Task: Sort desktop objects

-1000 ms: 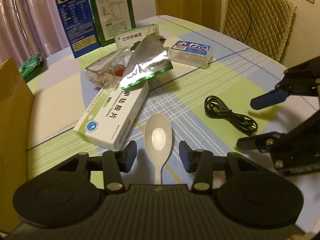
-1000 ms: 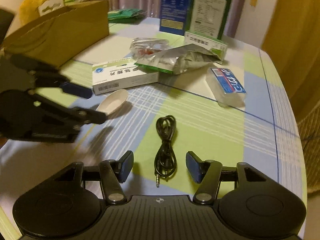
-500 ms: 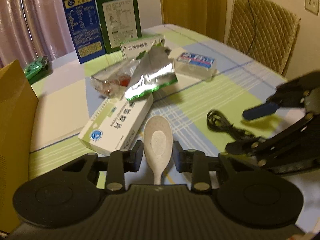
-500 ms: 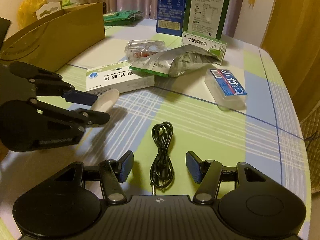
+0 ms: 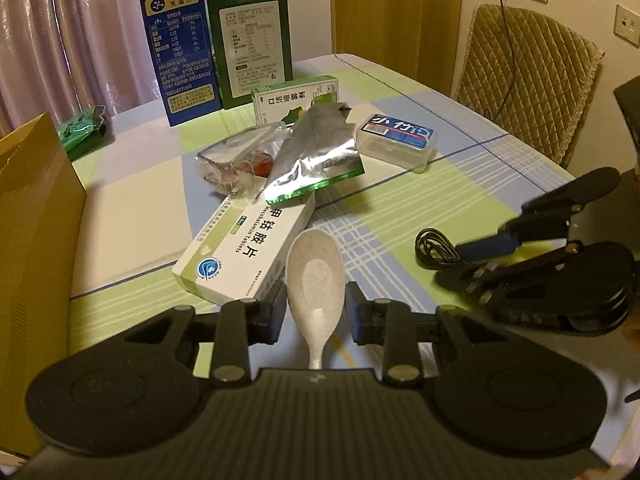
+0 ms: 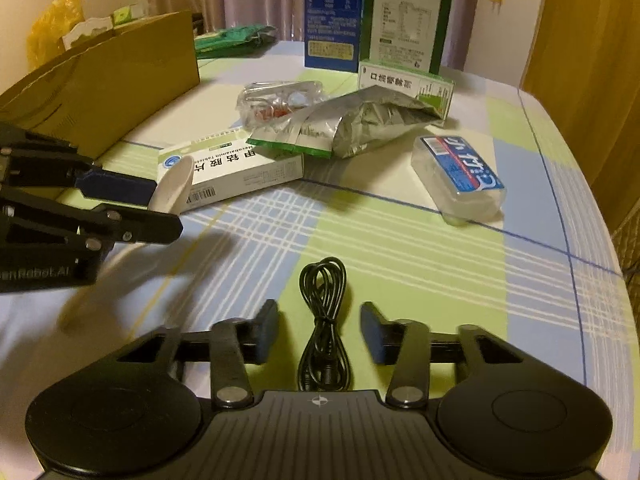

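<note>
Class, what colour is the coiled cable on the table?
Black; the cable shows best in the right wrist view.

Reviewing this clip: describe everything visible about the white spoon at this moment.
The spoon is off-white and faintly speckled, plastic or ceramic by its look, with an oval bowl and a short tapering handle. It sits bowl-up and pointing forward between the fingers of the left gripper, which close around the base of the bowl. In the right wrist view the bowl appears raised above the table in front of the white medicine box; contact with the box cannot be judged.
</note>
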{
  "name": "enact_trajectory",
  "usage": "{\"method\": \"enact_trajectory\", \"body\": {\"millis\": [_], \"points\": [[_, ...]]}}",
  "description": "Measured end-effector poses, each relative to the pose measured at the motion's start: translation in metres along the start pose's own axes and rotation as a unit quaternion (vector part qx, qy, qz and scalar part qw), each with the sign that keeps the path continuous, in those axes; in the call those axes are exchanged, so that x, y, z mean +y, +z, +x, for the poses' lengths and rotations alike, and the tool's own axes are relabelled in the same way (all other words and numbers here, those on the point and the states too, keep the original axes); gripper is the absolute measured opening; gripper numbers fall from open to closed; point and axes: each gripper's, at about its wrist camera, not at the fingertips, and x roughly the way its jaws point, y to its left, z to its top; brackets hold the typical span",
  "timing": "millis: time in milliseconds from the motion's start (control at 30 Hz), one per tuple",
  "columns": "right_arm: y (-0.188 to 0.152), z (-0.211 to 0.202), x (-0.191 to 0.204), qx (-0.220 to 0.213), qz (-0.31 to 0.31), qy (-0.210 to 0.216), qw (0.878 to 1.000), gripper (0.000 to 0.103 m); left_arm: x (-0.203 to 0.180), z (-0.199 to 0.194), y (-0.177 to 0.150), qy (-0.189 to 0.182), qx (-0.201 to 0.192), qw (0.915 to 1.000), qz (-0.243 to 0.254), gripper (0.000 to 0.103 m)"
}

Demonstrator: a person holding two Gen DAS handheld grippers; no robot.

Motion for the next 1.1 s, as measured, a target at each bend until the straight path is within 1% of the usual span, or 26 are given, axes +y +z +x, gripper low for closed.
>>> {"method": "enact_trajectory", "body": {"millis": [33,100,200,433,633,667,700,733,767,933,1100], "points": [[0.000,-0.002,0.001,0.004,0.000,-0.005,1.000,0.011,0.000,0.000,0.000,-0.001,0.001,1.0000,-0.001,0.026],[-0.002,-0.005,0.005,0.009,-0.003,-0.019,1.000,0.011,0.000,-0.001,0.001,-0.002,0.001,1.0000,-0.002,0.026],[-0.004,-0.009,0.004,0.007,0.006,-0.019,1.000,0.010,-0.001,-0.004,0.003,-0.006,-0.002,1.0000,-0.004,0.026],[0.009,-0.035,-0.002,-0.052,0.039,-0.013,0.998,0.010,-0.008,-0.026,0.013,0.000,-0.023,0.9997,0.013,0.026],[0.019,-0.054,-0.001,-0.064,0.059,-0.011,0.996,0.010,0.000,-0.058,0.017,0.015,-0.033,0.9993,-0.003,0.026],[0.020,-0.058,0.003,-0.066,0.059,-0.010,0.996,0.010,0.004,-0.065,0.017,0.019,-0.034,0.9992,-0.006,0.026],[0.022,-0.063,0.007,-0.067,0.059,-0.008,0.996,0.010,0.009,-0.073,0.017,0.025,-0.035,0.9990,-0.009,0.017],[0.027,-0.067,0.013,-0.070,0.058,-0.004,0.996,0.010,0.013,-0.080,0.017,0.027,-0.035,0.9990,-0.011,0.003],[0.030,-0.071,0.018,-0.073,0.056,0.000,0.996,0.010,0.020,-0.087,0.019,0.032,-0.033,0.9988,-0.016,0.001],[0.067,-0.093,0.065,-0.106,0.027,0.029,0.994,0.010,0.058,-0.133,0.025,0.076,-0.051,0.9953,-0.032,0.001],[0.101,-0.107,0.116,-0.133,-0.006,0.053,0.990,0.010,0.090,-0.162,0.016,0.081,-0.054,0.9940,-0.051,0.001]]}}
